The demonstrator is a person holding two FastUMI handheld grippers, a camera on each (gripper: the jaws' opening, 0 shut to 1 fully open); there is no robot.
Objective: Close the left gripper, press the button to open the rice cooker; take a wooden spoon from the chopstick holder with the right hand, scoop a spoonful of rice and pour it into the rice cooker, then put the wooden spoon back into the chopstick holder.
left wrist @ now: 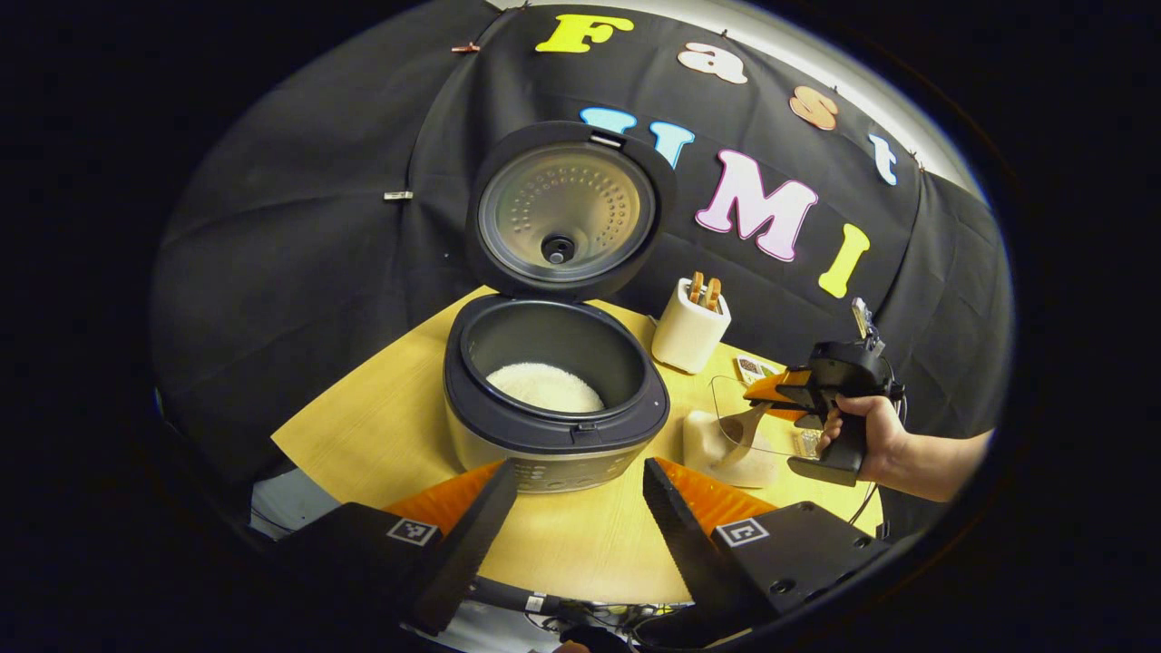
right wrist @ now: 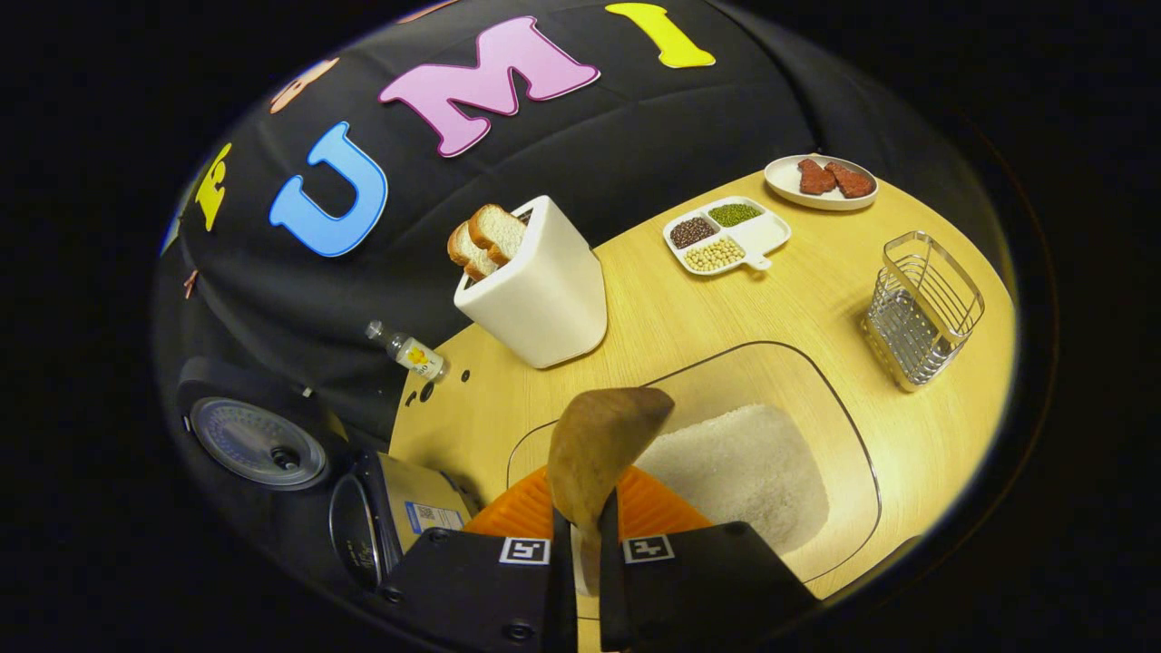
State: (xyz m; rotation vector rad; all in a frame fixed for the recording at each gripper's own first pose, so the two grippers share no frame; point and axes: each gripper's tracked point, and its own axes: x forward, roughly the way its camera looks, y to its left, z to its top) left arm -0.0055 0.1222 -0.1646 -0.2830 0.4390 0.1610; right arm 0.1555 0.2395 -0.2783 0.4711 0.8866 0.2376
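Both fingers [right wrist: 626,580] hide the wooden spoon [right wrist: 599,444] handle (bowl shows).

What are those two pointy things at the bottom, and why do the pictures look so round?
They are the fingers of grabbing tools a person holds, one in each hand. A small wide-eyed camera rides on each tool, which bends the picture round. In the left gripper view, the left gripper hangs open before the rice cooker, lid up, rice inside. Farther off, a hand holds the right gripper. In the right gripper view, that gripper pinches a wooden spoon above a clear container of rice. On the table stand a toaster with bread and a wire holder.
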